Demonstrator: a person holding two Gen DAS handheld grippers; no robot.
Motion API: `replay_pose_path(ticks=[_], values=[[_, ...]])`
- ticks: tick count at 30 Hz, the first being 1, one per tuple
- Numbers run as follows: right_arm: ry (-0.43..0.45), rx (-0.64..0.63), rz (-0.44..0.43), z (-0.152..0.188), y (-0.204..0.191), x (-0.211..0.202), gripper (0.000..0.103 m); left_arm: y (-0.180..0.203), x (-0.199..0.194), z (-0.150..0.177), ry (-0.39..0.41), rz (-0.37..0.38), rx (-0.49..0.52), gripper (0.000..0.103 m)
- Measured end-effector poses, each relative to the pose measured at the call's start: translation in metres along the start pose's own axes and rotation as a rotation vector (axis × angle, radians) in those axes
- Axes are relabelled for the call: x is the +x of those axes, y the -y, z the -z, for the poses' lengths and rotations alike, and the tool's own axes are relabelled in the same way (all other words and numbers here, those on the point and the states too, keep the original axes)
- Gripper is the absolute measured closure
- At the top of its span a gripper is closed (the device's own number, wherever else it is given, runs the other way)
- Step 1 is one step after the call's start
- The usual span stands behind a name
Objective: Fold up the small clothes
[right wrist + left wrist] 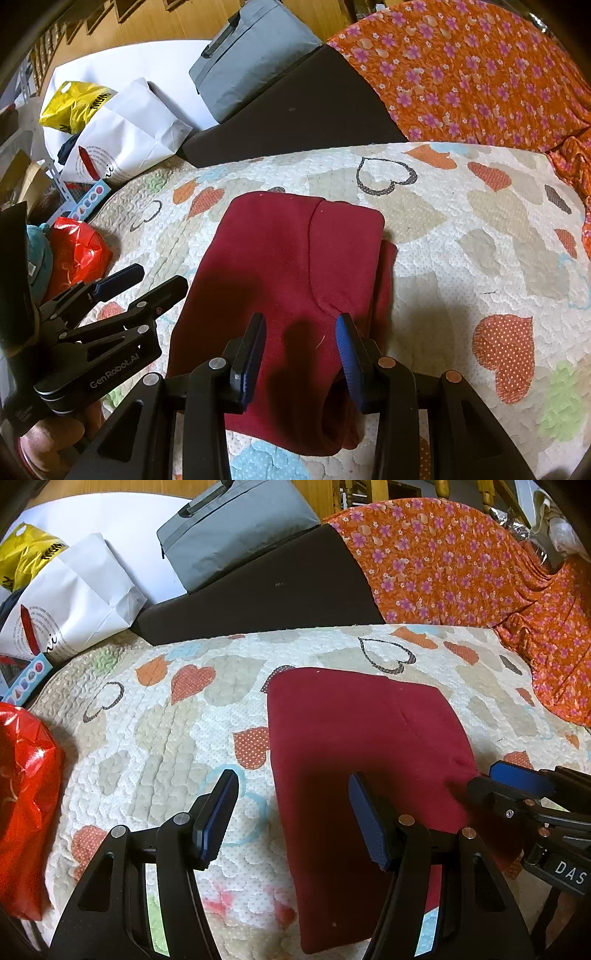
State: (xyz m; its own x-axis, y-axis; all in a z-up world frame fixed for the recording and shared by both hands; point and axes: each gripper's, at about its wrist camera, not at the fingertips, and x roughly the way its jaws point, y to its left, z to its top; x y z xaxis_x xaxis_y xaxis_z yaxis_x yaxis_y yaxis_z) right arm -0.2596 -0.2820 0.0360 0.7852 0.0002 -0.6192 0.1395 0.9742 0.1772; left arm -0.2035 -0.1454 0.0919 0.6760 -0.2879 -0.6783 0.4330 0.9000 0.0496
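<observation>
A dark red garment [362,760] lies folded into a long rectangle on the heart-patterned quilt [155,716]. It also shows in the right wrist view [291,280], with a folded layer on its right side. My left gripper [293,812] is open and empty, straddling the garment's left edge near its front. My right gripper [301,354] is open and empty, just above the garment's near end. In the left wrist view the right gripper [517,786] enters from the right at the garment's right edge. The left gripper [147,284] shows at the left in the right wrist view.
An orange flowered cloth [461,565] covers the back right. A dark cushion [266,590] and a grey bag [236,531] lie behind the quilt. White paper bag [74,598], yellow bag [26,557] and red plastic bag [26,805] sit at the left.
</observation>
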Motion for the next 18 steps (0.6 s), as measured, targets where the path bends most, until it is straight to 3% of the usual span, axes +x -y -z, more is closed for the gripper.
replay_pose_path(ticks=[18], values=[[-0.005, -0.001, -0.004, 0.0000, 0.0001, 0.0019, 0.065, -0.0015, 0.0024, -0.0011, -0.010, 0.008, -0.010, 0.041]])
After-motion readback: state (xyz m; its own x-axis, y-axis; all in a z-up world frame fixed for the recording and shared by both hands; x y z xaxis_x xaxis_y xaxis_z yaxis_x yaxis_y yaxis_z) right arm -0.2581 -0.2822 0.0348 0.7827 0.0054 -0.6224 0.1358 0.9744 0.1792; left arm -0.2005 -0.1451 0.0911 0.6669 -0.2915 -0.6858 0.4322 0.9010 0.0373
